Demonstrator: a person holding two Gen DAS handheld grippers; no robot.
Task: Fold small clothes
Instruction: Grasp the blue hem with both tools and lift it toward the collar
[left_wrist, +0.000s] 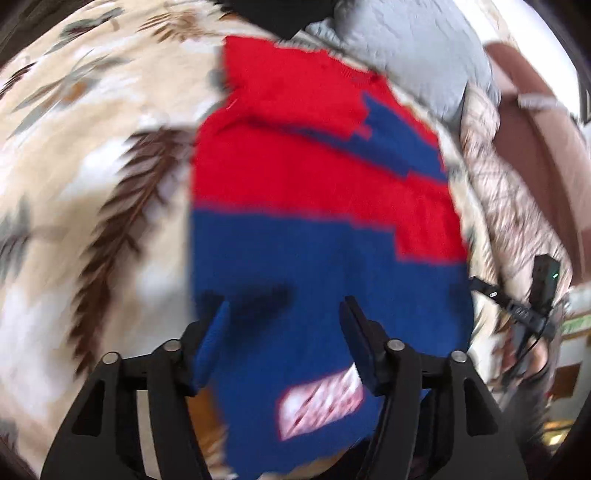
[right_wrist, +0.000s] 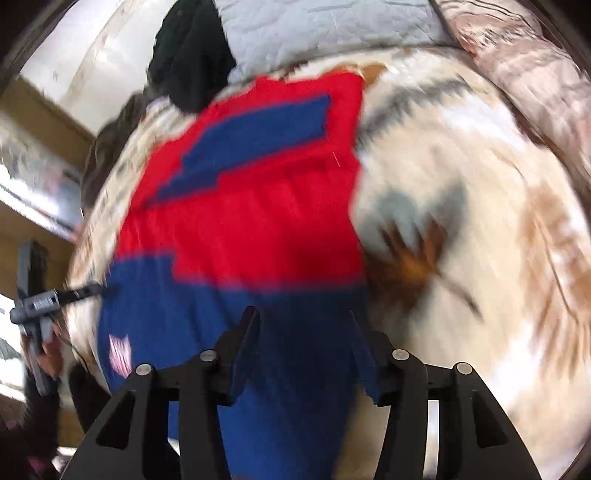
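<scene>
Evidently a fold has just been laid: the red-and-blue knitted garment (left_wrist: 317, 206) lies flat on the cream feather-patterned blanket (left_wrist: 92, 177), its blue end nearest. Both the left gripper (left_wrist: 286, 314) and the right gripper (right_wrist: 304, 325) hang above that near blue end, jaws spread and pinching nothing. Next, each probably needs a fresh edge to grasp for another fold.

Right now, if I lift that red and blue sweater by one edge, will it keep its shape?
Probably not. The sweater is a soft knit already creased across its red part, so it would likely droop. It looks thick, so perhaps weighty for its size, and unlikely to slip.
</scene>
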